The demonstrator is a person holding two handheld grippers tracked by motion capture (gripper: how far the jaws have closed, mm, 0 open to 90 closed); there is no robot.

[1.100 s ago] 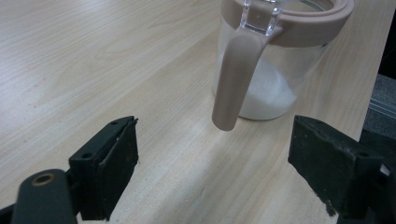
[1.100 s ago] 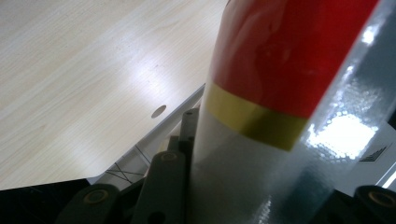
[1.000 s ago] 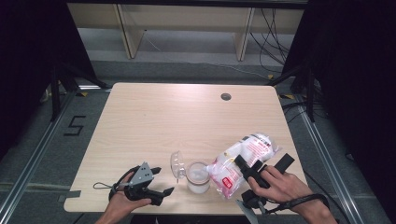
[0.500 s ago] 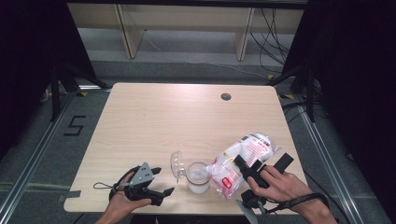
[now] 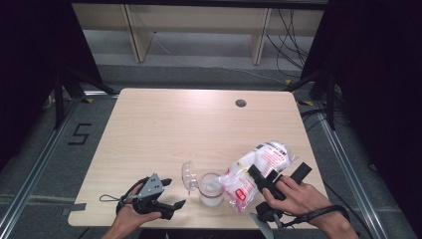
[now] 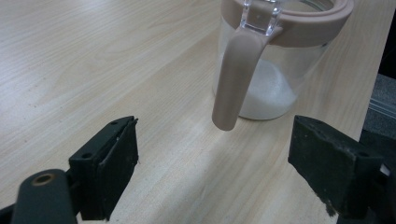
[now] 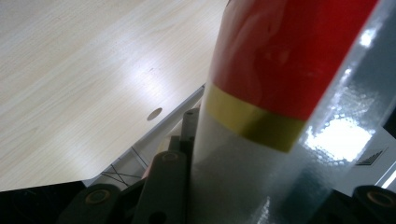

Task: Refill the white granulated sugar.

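High view: the right tongs (image 5: 268, 181) clamp a white-and-red bag (image 5: 256, 167) at the near right of the worktop (image 5: 199, 124). The bag's long axis slants from far right down toward the near left, its lower end tipped just over the open glass jar (image 5: 210, 188), which stands left of it. The left tongs (image 5: 171, 194) rest wide open and empty, left of the jar.

Bright table, dark surrounds

Overhead light glares on the table (image 7: 135, 74) and bag (image 7: 345, 130) — the bag is blurred up close; the high view is soft.
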